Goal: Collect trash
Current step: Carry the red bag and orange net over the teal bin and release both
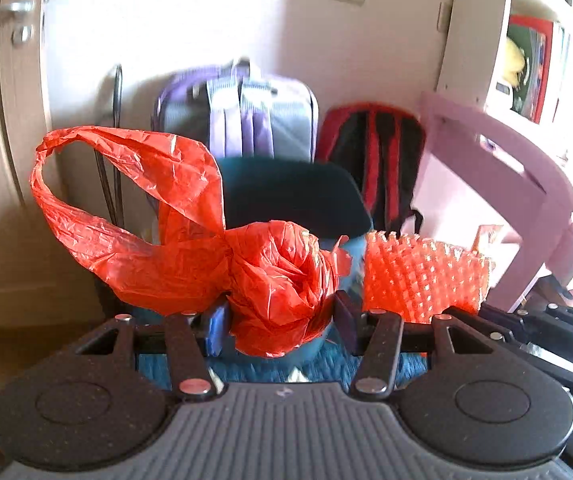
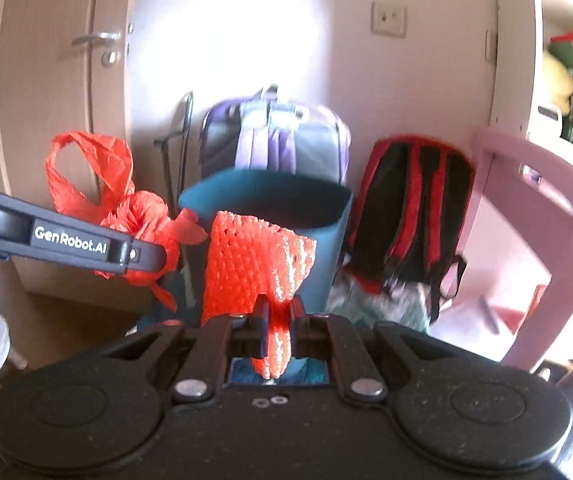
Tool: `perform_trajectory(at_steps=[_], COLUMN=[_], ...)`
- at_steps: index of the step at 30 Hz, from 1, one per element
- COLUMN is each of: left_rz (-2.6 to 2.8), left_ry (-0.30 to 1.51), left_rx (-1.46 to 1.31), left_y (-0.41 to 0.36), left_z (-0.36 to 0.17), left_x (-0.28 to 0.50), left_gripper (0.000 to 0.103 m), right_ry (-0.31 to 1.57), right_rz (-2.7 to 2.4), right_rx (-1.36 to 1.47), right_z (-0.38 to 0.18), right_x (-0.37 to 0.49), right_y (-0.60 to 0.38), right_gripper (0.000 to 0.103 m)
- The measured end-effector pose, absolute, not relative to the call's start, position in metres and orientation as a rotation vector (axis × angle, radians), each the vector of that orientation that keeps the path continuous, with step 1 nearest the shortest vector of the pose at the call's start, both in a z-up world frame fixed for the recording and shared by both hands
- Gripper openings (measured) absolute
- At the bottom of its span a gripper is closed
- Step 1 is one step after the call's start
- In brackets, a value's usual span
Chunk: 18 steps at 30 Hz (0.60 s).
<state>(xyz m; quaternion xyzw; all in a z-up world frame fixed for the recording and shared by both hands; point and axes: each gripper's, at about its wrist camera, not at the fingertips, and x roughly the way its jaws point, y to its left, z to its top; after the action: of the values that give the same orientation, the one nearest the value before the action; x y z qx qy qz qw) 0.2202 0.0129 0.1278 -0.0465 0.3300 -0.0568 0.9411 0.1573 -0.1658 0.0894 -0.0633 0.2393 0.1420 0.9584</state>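
Gripping a crumpled orange plastic bag (image 1: pixel 274 280) between its pads, our left gripper (image 1: pixel 278 320) holds the wad at the centre of its view, and the bag's loop handle sticks out toward ten o'clock. Our right gripper (image 2: pixel 276 326) is clamped nearly closed on an orange foam net sleeve (image 2: pixel 246 264), which stands up from the jaws toward twelve o'clock. In the left wrist view that sleeve shows at three o'clock of the bag, just beside it. Just beyond both pieces of trash we see a teal bin (image 2: pixel 326 248), its dark mouth open, at twelve o'clock. Behind the bin a purple backpack (image 1: pixel 246 120) leans at the wall, and a red-and-black backpack (image 2: pixel 410 208) sits at two o'clock of the bin. A pink chair (image 2: pixel 526 216) stands at three o'clock, and a door (image 2: pixel 58 80) fills the far left.
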Motion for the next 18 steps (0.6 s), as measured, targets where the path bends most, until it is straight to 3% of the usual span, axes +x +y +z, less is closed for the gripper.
perform_trajectory(at_steps=[9, 18], left_rz=[-0.069, -0.028], left_ry=[0.639, 0.723], left_rx=[-0.033, 0.003], left_y=[0.006, 0.004], left_z=[0.159, 0.130], left_x=[0.288, 0.361], left_gripper=[0.053, 0.053], right_ry=[0.423, 0.494], right_rz=[0.245, 0.246], right_rx=[-0.168, -0.186], right_z=[0.120, 0.101], right_x=[0.212, 0.276], right_y=[-0.149, -0.133], right_gripper=[0.008, 0.008])
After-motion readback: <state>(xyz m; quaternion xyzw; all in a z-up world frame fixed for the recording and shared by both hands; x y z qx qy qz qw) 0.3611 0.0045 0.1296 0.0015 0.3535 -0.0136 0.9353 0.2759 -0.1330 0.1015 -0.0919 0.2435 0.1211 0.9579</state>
